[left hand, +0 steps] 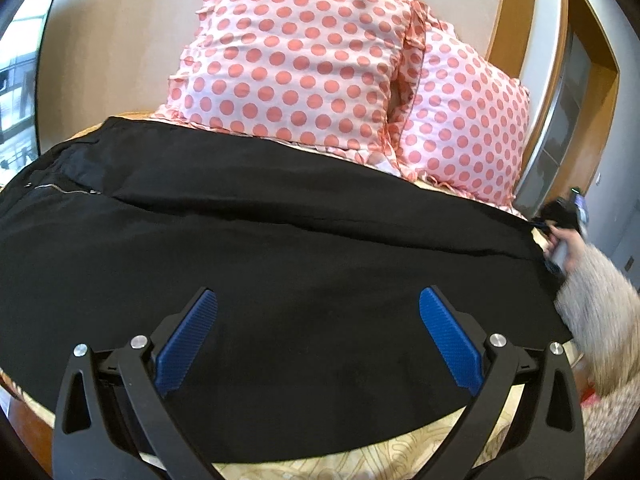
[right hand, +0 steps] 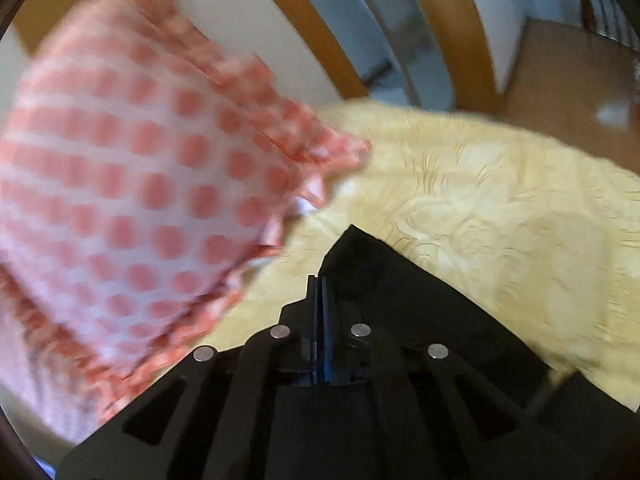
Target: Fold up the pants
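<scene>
Black pants (left hand: 260, 240) lie spread across the bed, waistband and zipper at the left, legs running right. My left gripper (left hand: 318, 304) is open just above the middle of the pants, blue pads wide apart, holding nothing. My right gripper (right hand: 320, 284) is shut on the leg-end corner of the pants (right hand: 384, 280), which sticks up past the fingertips. In the left wrist view the right gripper (left hand: 560, 220) shows at the pants' far right end, with the person's hand and fuzzy sleeve behind it. The right wrist view is motion-blurred.
Two pink polka-dot pillows (left hand: 296, 52) (left hand: 468, 120) lean against the headboard wall behind the pants; one fills the left of the right wrist view (right hand: 132, 184). A yellow patterned bedspread (right hand: 480, 200) covers the bed. Wooden frames (left hand: 516, 4) stand at the right.
</scene>
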### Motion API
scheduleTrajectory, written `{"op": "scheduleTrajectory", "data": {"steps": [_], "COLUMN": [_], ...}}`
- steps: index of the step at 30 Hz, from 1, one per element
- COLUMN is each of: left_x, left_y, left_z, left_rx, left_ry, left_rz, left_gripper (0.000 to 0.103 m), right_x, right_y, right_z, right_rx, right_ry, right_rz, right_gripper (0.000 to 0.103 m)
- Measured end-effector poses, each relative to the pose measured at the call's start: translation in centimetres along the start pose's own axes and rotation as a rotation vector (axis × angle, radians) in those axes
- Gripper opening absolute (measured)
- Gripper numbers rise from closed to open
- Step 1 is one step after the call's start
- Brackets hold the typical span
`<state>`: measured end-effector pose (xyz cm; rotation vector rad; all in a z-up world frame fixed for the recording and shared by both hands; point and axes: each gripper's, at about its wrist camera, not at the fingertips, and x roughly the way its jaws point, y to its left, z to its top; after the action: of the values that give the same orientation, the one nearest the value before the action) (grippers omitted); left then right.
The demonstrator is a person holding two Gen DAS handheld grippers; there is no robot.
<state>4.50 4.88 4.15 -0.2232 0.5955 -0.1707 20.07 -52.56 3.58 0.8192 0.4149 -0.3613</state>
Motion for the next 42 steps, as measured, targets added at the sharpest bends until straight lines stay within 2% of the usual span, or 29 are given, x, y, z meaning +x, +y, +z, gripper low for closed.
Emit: {"op": "scheduleTrajectory", "data": {"steps": [1, 4, 6, 9, 12, 16, 19, 20, 21, 25, 29, 31, 32, 33, 36, 38, 42], "left_x": [-0.4, -1.1, -1.3, -1.3, -1.1, -1.1, -1.4, -1.4, -1.5, -1.3, -0.8, -0.5, -0.3, -0.2, 0.2, 0.9, 4.8], "left_y": [0.1, 0.1, -0.2, -0.5, -0.9, -0.8, 0.2, 0.6, 1.1, 2.5, 3.6, 4.2, 4.4, 4.6, 5.3, 5.8, 7.0], "left_z": [0.0, 0.1, 0.2, 0.3, 0.7, 0.8, 1.0, 1.1, 1.3, 2.0, 2.8, 3.5, 3.9, 4.2, 6.2, 8.3, 12.9], "left_rx": [-0.007, -0.024, -0.027, -0.038, -0.047, -0.066, -0.101, -0.11, -0.117, -0.139, -0.159, -0.173, -0.178, -0.181, -0.179, -0.169, -0.164], "left_ry": [-0.01, -0.029, -0.035, -0.039, -0.035, -0.042, -0.053, -0.062, -0.071, -0.074, -0.069, -0.062, -0.058, -0.054, -0.051, -0.043, -0.001], "left_rz": [0.005, -0.004, -0.014, -0.034, -0.052, -0.041, -0.028, -0.026, -0.03, -0.03, -0.022, -0.039, -0.04, -0.04, -0.015, 0.008, 0.049], "left_gripper": [0.101, 0.101, 0.101, 0.101, 0.101, 0.101, 0.101, 0.101, 0.101, 0.101, 0.101, 0.101, 0.101, 0.101, 0.101, 0.101, 0.095], "right_x": [-2.4, -8.9, -11.9, -14.6, -14.2, -14.1, -13.4, -13.1, -13.1, -12.8, -11.9, -10.4, -9.8, -9.5, -11.9, -13.3, -13.3], "right_y": [-0.6, -2.6, -4.5, -7.8, -8.9, -9.3, -9.9, -10.1, -10.3, -10.3, -10.0, -9.9, -10.1, -10.3, -11.2, -11.7, -12.6], "right_z": [-0.8, -3.6, -5.8, -9.3, -10.3, -10.7, -10.7, -10.7, -10.7, -10.5, -10.1, -9.8, -9.6, -9.3, -8.2, -7.9, -8.3], "right_rx": [0.013, 0.058, 0.092, 0.146, 0.162, 0.186, 0.233, 0.25, 0.261, 0.267, 0.253, 0.25, 0.254, 0.264, 0.269, 0.269, 0.289], "right_ry": [-0.021, -0.045, -0.038, 0.005, 0.053, 0.091, 0.134, 0.14, 0.135, 0.12, 0.096, 0.122, 0.137, 0.141, 0.037, -0.006, 0.01], "right_rz": [0.066, 0.193, 0.225, 0.2, 0.179, 0.142, 0.121, 0.122, 0.129, 0.121, 0.125, 0.146, 0.161, 0.182, 0.272, 0.265, 0.251], "right_gripper": [0.002, 0.002, 0.002, 0.002, 0.002, 0.003, 0.015, 0.029, 0.034, 0.039, 0.038, 0.018, 0.004, 0.003, 0.003, 0.003, 0.003]}}
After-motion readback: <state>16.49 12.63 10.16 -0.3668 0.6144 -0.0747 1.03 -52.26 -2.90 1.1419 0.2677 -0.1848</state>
